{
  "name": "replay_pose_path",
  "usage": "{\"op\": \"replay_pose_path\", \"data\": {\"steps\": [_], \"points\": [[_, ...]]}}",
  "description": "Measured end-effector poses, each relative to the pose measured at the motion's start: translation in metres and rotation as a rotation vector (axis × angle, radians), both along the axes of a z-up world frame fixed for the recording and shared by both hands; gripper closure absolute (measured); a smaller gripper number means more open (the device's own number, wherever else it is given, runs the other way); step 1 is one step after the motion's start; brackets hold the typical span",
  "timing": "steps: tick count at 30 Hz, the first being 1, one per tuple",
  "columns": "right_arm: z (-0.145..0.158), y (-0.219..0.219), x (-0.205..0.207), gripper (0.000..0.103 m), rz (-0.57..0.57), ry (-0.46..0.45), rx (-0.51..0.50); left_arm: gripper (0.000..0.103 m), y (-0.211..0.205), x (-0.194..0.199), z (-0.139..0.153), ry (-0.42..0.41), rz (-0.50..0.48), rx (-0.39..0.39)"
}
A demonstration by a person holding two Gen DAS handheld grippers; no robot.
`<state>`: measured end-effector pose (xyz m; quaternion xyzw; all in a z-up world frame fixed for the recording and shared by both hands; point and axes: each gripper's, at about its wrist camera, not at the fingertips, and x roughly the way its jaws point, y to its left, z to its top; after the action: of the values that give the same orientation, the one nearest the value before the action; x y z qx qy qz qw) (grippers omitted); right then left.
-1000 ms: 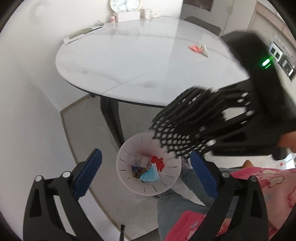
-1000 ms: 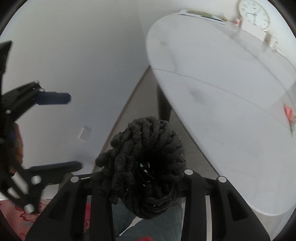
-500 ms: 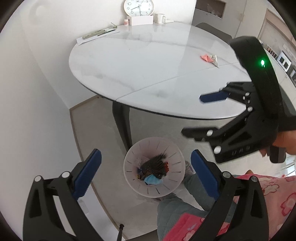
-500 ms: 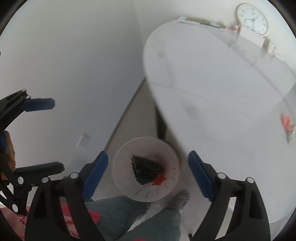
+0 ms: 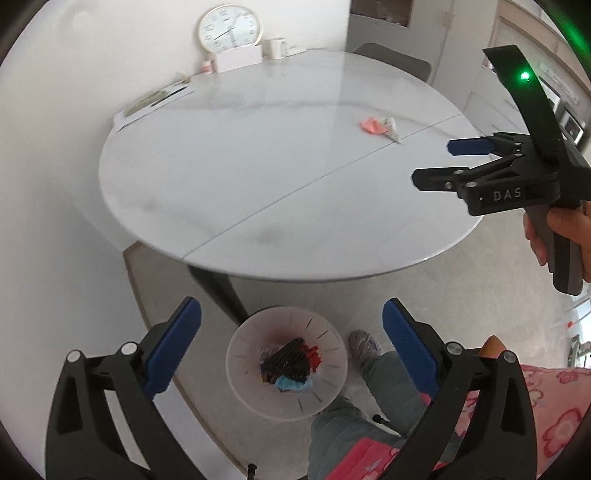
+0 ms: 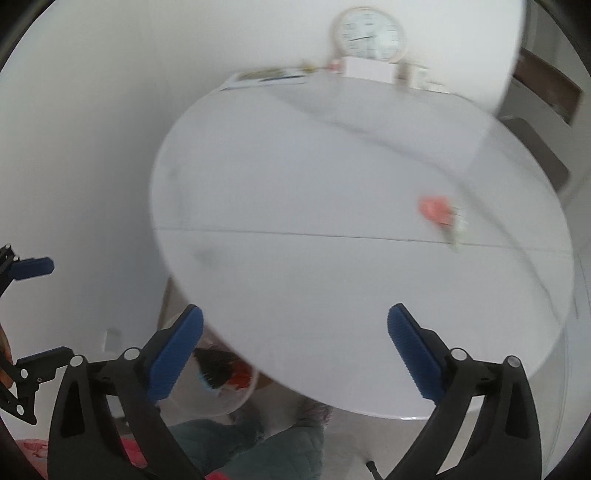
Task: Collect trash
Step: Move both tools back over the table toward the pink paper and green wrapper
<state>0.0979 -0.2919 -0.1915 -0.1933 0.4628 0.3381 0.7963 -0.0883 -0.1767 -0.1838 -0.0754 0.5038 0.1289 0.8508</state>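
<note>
Left wrist cam first: the left gripper (image 5: 291,328) is spread wide with nothing between its blue pads (image 5: 173,343). Right below it, on the floor next to the table's dark leg (image 5: 218,291), sits a translucent trash bin (image 5: 240,354). Inside there's a black mesh piece (image 5: 288,360) on top, with a bit of red trash (image 5: 314,356) and something light blue (image 5: 293,384) peeking out beside it. So the collected stuff lies almost straight under the gap between the fingers, well below them.

Up on the round white table (image 5: 258,177), a crumpled pink wrapper (image 5: 373,125) lies touching a whitish scrap (image 5: 392,129), well away from the left gripper. The right gripper (image 5: 432,162) hangs over the table's right edge, released and empty, gripped by a hand (image 5: 569,236), with the pink wrapper ahead of its tips and to the far side. At the back edge there's a wall clock (image 5: 231,27), a white mug (image 5: 275,48) and some papers (image 5: 155,101).

Right wrist cam, pretty blurry: the right gripper (image 6: 295,336) is wide open and holds nothing, hovering over the near edge of the table (image 6: 295,184). The pink wrapper (image 6: 436,208) is up ahead and off to the right, well apart from the fingers. The bin (image 6: 236,398) peeks out under the table edge beside the left finger, black mesh (image 6: 214,363) visible in it. The left gripper (image 6: 33,310) shows at the far left edge, also open.
</note>
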Motion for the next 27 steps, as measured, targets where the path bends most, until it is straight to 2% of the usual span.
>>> {"op": "replay_pose_path", "data": {"steps": [8,14,17,27], "points": [[0.006,-0.060,0.046,0.002,-0.150,0.015,0.029,0.008,-0.023,0.056,0.006,-0.016,-0.042,-0.037],[0.009,-0.097,0.093,0.002,-0.178,0.016,0.034,0.008,-0.046,0.120,0.003,-0.009,-0.079,-0.032],[0.002,-0.106,0.122,0.002,-0.150,0.043,0.041,0.008,-0.057,0.163,-0.001,-0.004,-0.079,-0.025],[-0.037,-0.107,0.230,0.002,0.092,0.116,0.005,0.008,-0.072,0.282,-0.025,0.021,0.027,-0.061]]}}
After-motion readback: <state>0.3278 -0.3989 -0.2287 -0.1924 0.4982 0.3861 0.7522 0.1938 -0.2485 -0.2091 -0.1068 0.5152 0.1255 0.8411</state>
